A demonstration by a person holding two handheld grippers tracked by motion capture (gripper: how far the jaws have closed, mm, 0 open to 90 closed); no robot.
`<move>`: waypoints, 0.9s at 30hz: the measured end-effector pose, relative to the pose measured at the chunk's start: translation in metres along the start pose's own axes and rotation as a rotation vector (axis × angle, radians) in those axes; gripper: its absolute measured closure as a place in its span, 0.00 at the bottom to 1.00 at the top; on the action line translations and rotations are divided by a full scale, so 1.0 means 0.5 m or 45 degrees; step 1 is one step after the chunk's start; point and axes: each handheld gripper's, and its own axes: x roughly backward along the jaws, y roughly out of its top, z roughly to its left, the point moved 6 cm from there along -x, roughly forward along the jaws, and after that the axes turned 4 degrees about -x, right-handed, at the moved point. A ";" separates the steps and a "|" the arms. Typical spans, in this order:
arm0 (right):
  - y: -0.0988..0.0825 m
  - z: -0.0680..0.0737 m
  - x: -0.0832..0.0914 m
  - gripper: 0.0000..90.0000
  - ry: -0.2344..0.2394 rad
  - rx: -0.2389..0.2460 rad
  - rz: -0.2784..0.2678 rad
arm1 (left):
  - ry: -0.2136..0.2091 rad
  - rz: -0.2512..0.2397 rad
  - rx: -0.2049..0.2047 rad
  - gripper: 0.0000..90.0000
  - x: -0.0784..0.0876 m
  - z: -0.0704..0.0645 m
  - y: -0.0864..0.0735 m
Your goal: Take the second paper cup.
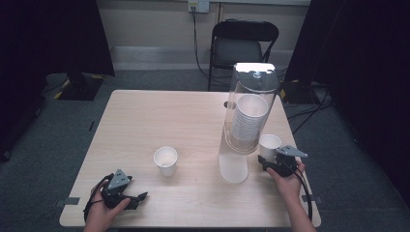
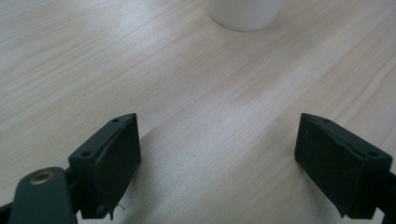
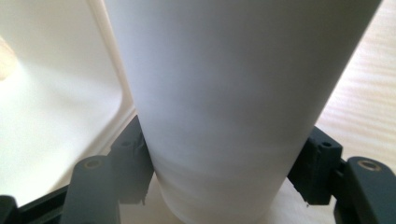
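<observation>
Your right hand-held gripper (image 1: pixel 267 162) clasped a white paper cup (image 1: pixel 269 146).
It stood just beside the clear cup dispenser (image 1: pixel 244 121); your left hand-held gripper (image 1: pixel 138 199) rested released on the counter (image 1: pixel 145 121).

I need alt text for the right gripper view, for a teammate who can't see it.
A white paper cup stands upright between the right gripper's two black jaws, which press its lower sides. The dispenser's white base is at left, pale wooden table at right.

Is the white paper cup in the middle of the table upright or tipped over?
Upright: the white paper cup stands on its base, its round open mouth facing up, on the light wooden table.
</observation>
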 end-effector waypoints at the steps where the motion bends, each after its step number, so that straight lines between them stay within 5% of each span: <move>1: 0.002 0.001 -0.003 0.36 -0.001 0.003 -0.006 | 0.000 0.001 -0.001 0.15 0.000 0.000 0.000; 13: 0.020 0.017 -0.049 0.35 -0.039 0.048 0.066 | 0.000 0.001 -0.001 0.15 0.000 0.000 0.000; 19: 0.016 0.012 -0.047 0.30 -0.036 0.023 0.092 | -0.001 0.000 0.003 0.15 0.000 0.000 0.000; 27: 0.010 0.011 -0.034 0.26 -0.043 0.065 0.119 | -0.001 0.002 -0.001 0.15 0.000 0.000 0.000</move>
